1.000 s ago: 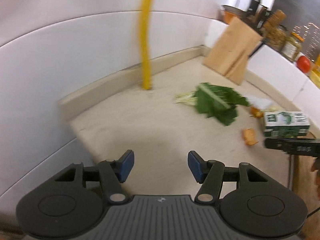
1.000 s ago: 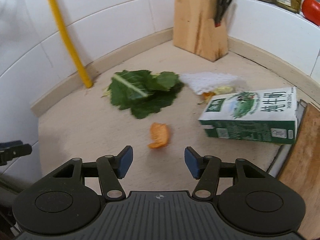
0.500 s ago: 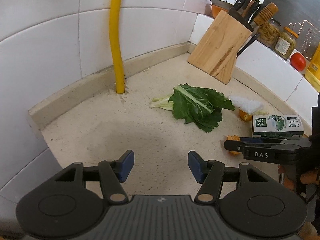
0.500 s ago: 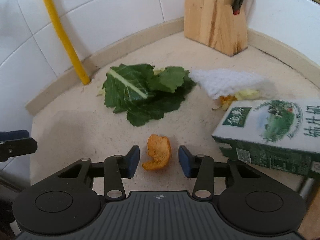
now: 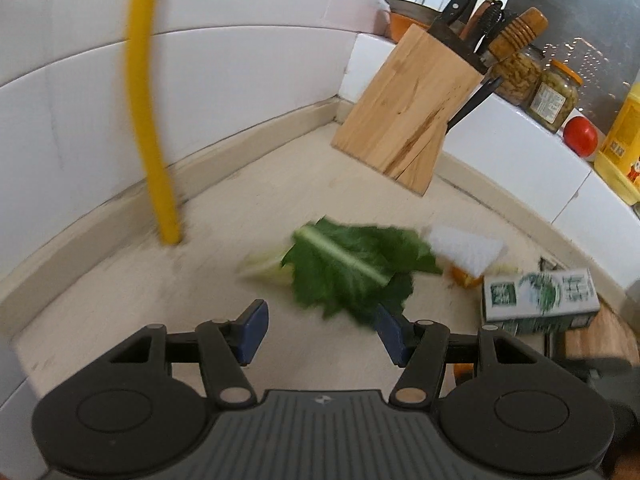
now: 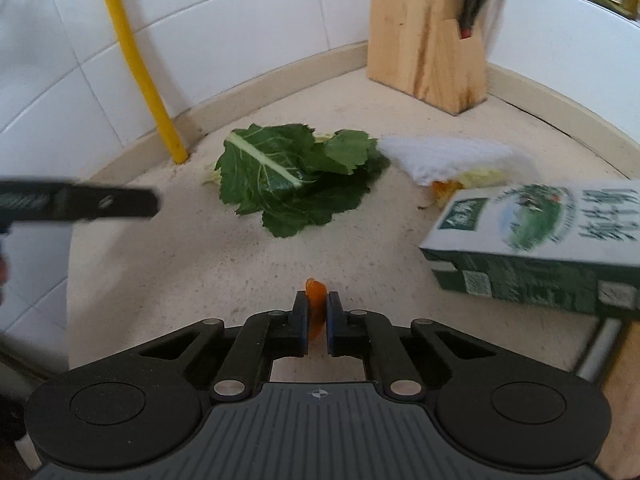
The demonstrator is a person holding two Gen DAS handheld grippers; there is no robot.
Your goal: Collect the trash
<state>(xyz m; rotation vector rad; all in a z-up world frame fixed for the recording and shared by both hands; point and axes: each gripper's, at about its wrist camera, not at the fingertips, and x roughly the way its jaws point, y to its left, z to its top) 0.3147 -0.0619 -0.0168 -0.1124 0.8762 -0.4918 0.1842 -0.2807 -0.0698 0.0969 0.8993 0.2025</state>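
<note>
R tool clamps orange peel; L tool wide open, empty; knife block w/ knives.

My right gripper is pinched on a bit of orange peel just above the beige counter. Ahead there's a big green leaf – white tissue beside it – and a milk carton lying off right.
</note>
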